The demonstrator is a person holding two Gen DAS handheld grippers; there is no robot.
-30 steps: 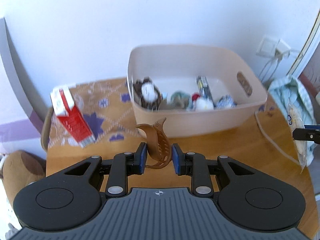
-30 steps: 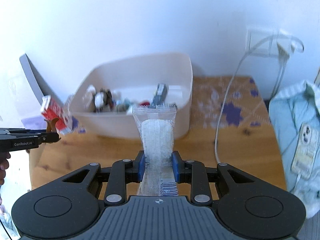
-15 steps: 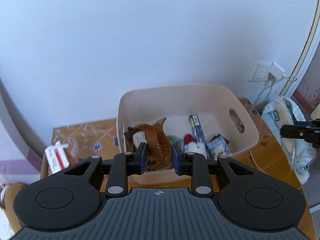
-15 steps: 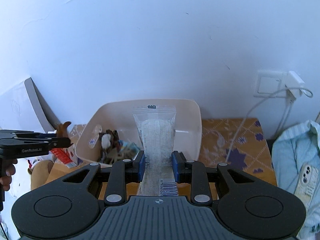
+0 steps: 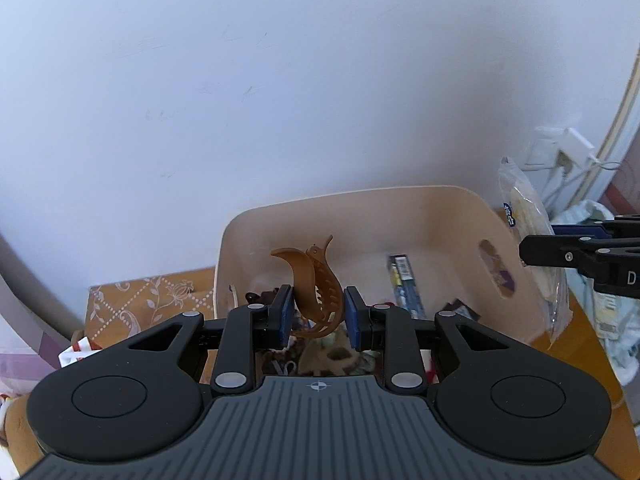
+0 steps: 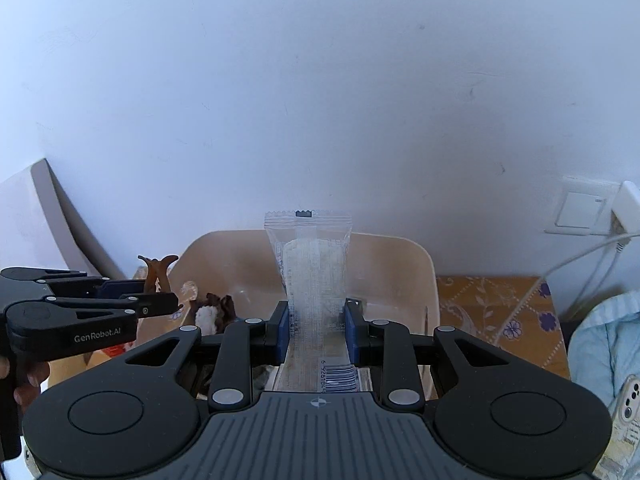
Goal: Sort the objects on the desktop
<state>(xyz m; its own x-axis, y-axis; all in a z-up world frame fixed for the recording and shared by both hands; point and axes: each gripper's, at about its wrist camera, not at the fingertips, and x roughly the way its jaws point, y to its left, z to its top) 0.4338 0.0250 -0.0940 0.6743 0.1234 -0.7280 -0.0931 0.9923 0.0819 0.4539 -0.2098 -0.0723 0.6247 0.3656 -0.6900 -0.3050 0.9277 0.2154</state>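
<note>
My left gripper (image 5: 316, 312) is shut on a brown hair claw clip (image 5: 314, 280) and holds it above the left part of the beige storage bin (image 5: 436, 216). My right gripper (image 6: 316, 320) is shut on a clear snack packet (image 6: 310, 268) with a barcode, held upright over the bin (image 6: 416, 264). The bin holds several small items, among them a dark blue stick pack (image 5: 404, 284) and a brown and white plush piece (image 6: 212, 312). The left gripper with the clip (image 6: 158, 272) shows at the left of the right wrist view; the right gripper's packet (image 5: 528, 216) shows at the right of the left wrist view.
The bin stands on a wooden table with a patterned cloth (image 5: 148, 296) against a white wall. A red and white carton (image 5: 76, 350) lies left of the bin. A wall socket with a white cable (image 6: 580, 208) and a light blue cloth with a phone (image 6: 608, 344) are at the right.
Both grippers have risen and moved forward, from over the table in front of the bin to above the bin. Each still holds its object.
</note>
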